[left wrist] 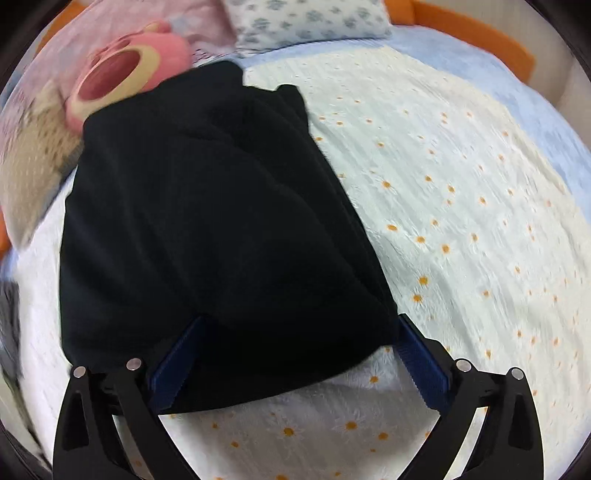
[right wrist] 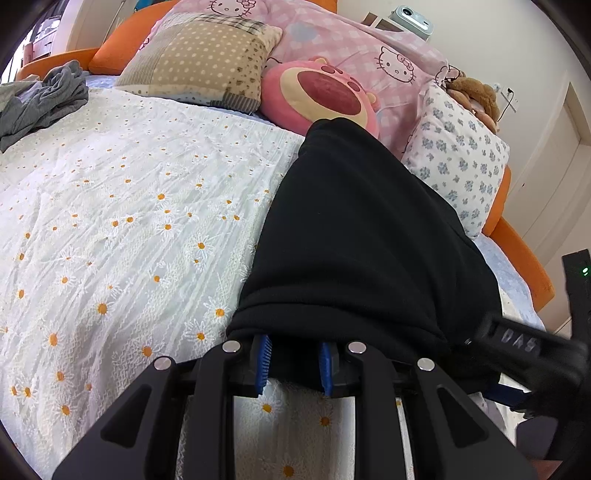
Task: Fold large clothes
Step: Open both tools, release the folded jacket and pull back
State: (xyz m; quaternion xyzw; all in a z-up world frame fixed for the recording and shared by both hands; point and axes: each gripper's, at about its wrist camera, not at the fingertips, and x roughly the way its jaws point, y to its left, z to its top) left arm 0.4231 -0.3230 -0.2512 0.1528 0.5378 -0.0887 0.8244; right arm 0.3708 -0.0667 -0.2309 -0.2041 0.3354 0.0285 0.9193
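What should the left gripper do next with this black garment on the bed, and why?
Probably close the left gripper on the near edge of the black garment. Its jaws stand wide with the hem lying between the blue pads, not pinched, while the right gripper is shut on the same edge. Two held corners would let the next fold go evenly over the daisy bedspread.

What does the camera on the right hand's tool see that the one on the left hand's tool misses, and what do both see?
Only the right wrist view shows the crumpled grey garment, the beige dotted pillow, the brown teddy, and the right tool shut on the black garment's near edge.

Only the left wrist view shows the left tool with its jaws spread wide, open around that garment's edge.

Both show the black garment, the daisy bedspread, the pink plush and the blue-flowered pillow.
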